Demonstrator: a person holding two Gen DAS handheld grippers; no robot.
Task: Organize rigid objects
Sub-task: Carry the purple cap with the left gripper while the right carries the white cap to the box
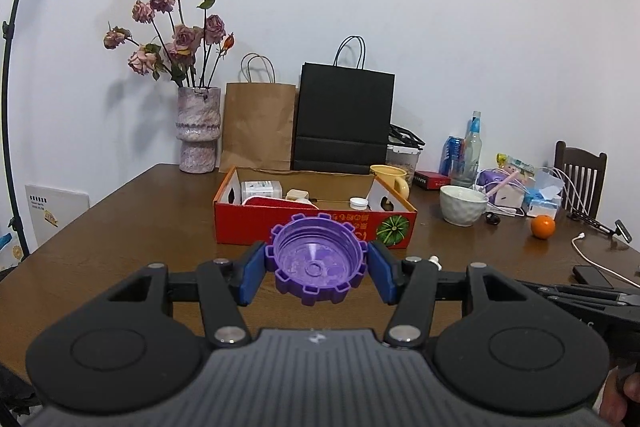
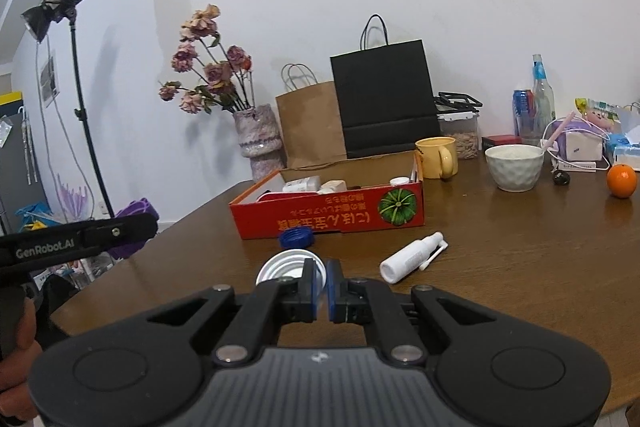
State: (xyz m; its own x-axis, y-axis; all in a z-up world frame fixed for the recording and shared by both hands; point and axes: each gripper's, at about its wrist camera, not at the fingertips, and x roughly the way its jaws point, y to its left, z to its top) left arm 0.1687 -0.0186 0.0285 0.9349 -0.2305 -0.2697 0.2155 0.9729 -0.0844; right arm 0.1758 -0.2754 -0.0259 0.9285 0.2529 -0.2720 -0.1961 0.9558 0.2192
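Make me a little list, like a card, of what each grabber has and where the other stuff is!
left gripper: shut on purple cap, open side facing the camera, held above the table
right gripper: fingers nearly together, low over the table; whether they pinch the white lid is unclear
red box: open, already holds small containers
blue cap: on the table, touching the box front
white spray bottle: lying on its side, right of the lid
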